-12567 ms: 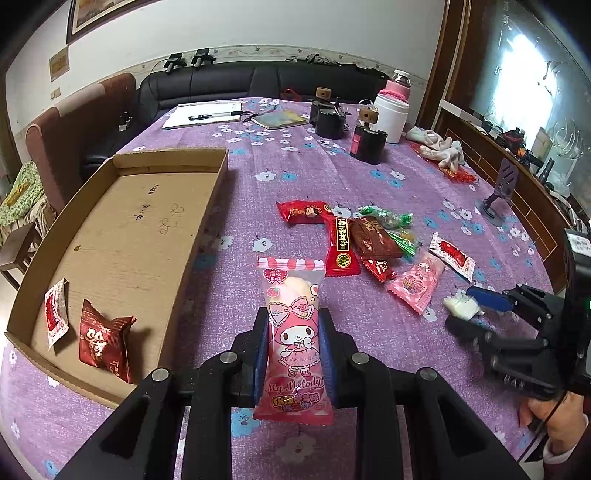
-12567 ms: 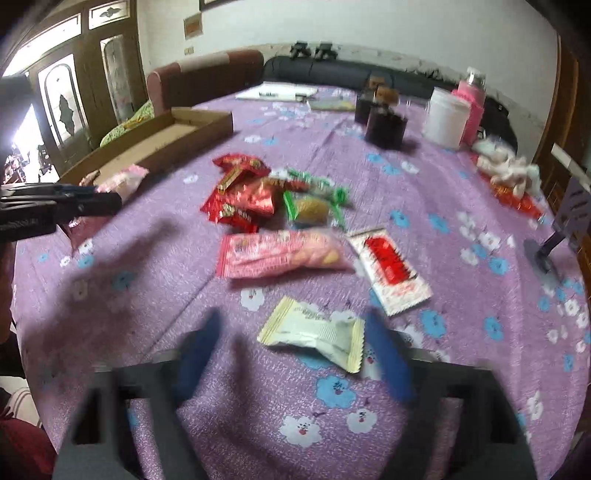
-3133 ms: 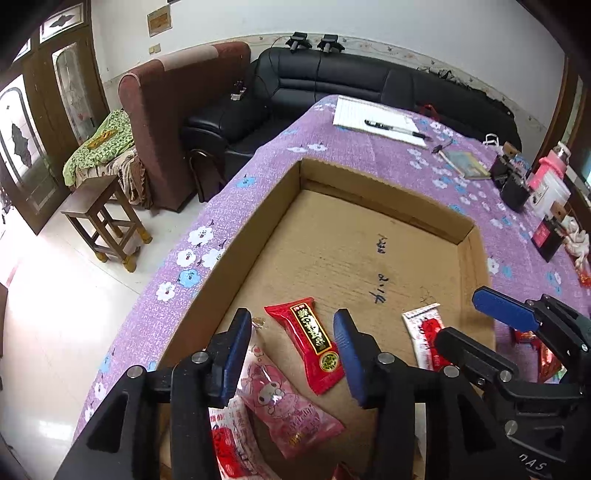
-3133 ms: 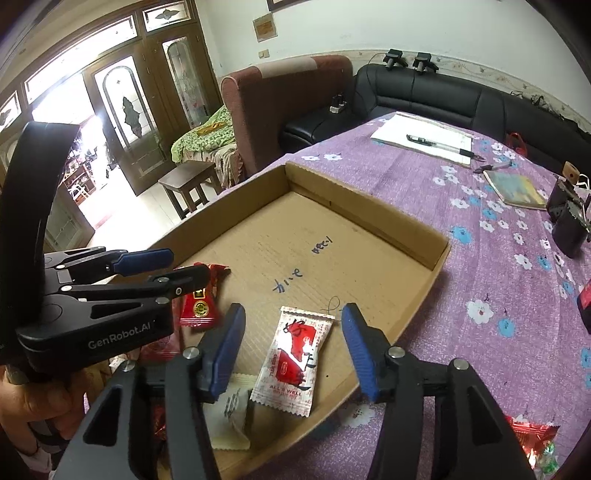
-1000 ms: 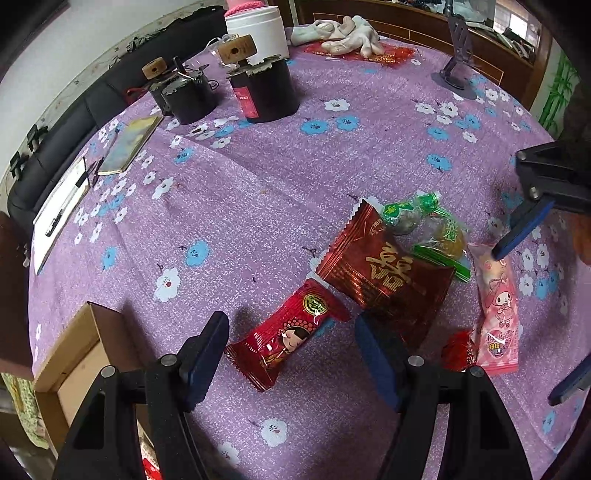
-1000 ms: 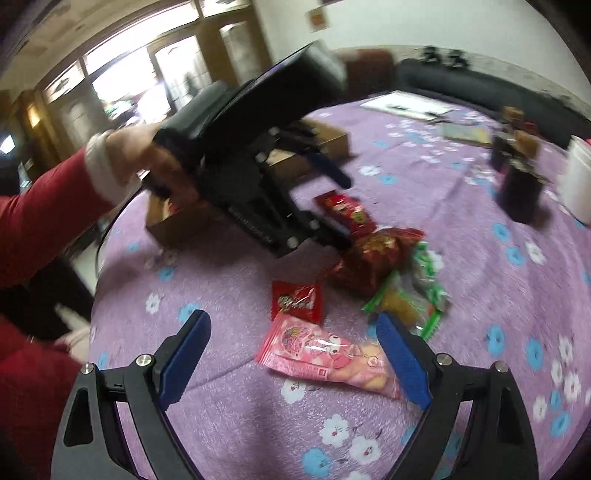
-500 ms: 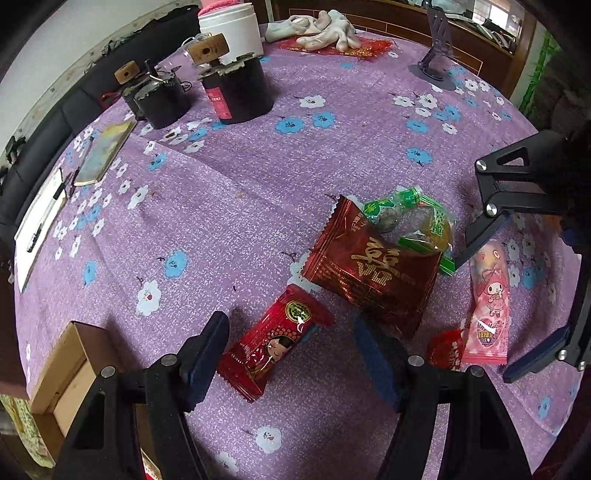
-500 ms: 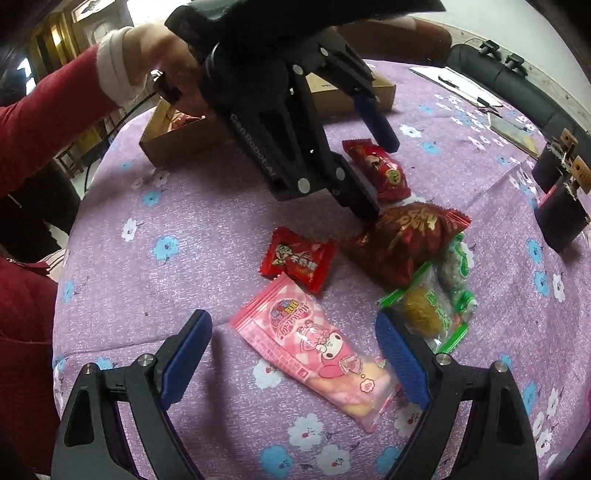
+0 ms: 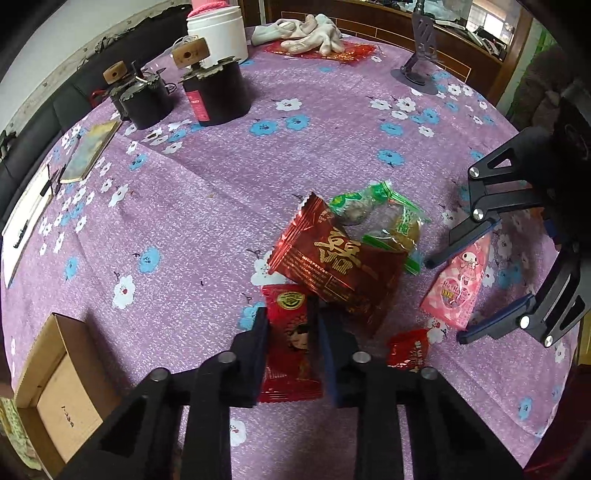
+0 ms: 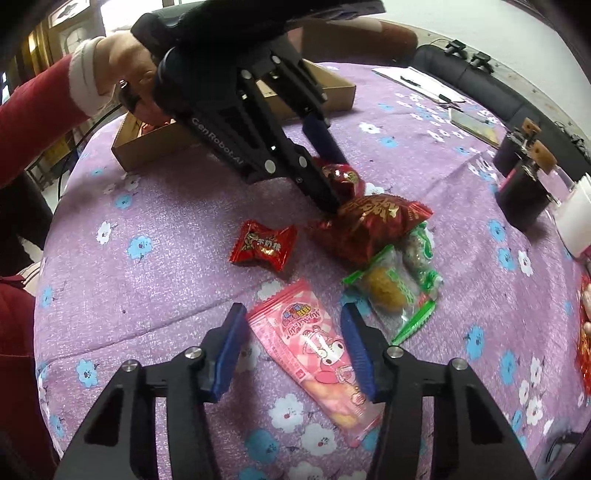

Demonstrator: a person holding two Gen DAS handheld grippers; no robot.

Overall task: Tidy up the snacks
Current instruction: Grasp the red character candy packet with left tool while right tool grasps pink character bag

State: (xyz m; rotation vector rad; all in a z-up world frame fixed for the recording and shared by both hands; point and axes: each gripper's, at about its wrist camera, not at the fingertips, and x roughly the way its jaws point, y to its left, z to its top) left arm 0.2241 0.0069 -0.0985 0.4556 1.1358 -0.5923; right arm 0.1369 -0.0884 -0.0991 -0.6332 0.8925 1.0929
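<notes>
My left gripper is shut on a red snack packet with a face printed on it, low over the purple flowered tablecloth. From the right wrist view the same left gripper pinches that red packet beside a large dark red bag. My right gripper straddles a pink cartoon packet that lies flat and diagonal. Its jaws are closing, and the blue pads stand just off the packet's edges. The right gripper also shows at the right of the left wrist view, over the pink packet.
A small red candy and two green packets lie beside the dark red bag. The cardboard tray sits at the table's near-left edge. Dark jars, a white tub, gloves and a phone stand stand at the far side.
The left jaws have shut on the red face packet, which now stands upright between them. The right jaws have narrowed around the pink packet.
</notes>
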